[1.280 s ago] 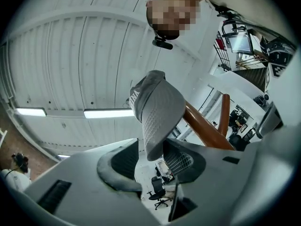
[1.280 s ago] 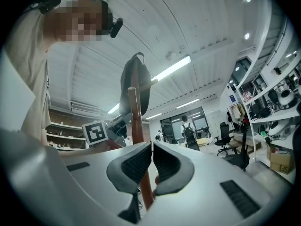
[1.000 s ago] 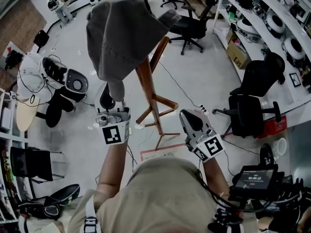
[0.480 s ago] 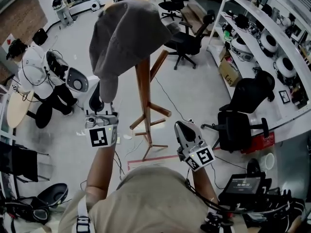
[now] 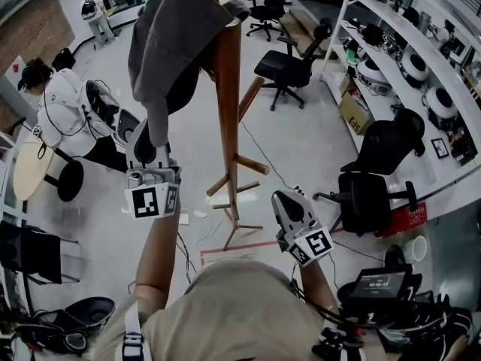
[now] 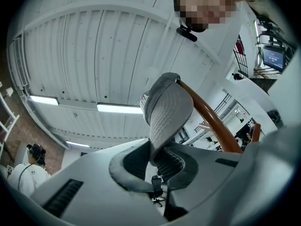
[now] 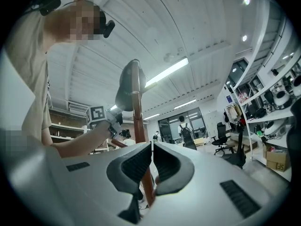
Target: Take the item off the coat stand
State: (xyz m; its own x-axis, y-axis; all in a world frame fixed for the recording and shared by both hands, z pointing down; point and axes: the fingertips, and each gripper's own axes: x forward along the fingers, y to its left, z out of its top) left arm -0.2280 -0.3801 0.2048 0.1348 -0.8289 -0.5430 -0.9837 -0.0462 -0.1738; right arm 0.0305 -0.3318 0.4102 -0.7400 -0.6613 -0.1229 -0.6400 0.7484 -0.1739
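A grey cap point(image 5: 171, 43) hangs against the left side of the top of the wooden coat stand point(image 5: 228, 111). My left gripper point(image 5: 147, 140) reaches up from below and is shut on the cap's brim. In the left gripper view the brim of the cap point(image 6: 165, 108) runs down between the closed pads of the left gripper point(image 6: 157, 160), with a stand arm point(image 6: 212, 122) behind it. My right gripper point(image 5: 283, 197) stays low to the right of the stand, shut and empty. In the right gripper view its jaws point(image 7: 151, 160) meet in front of the stand post point(image 7: 138, 126), with the cap point(image 7: 127, 86) on top.
Black office chairs point(image 5: 289, 70) point(image 5: 376, 190) stand behind and to the right of the stand. Shelves point(image 5: 421, 66) line the right wall. A person in white point(image 5: 64, 107) sits at the left by a round table point(image 5: 30, 168). A small screen point(image 5: 383, 283) is at the lower right.
My left gripper has risen with the cap's brim. The cap has come off the top of the post towards its left side, and the post's top now shows. The right gripper has barely moved.
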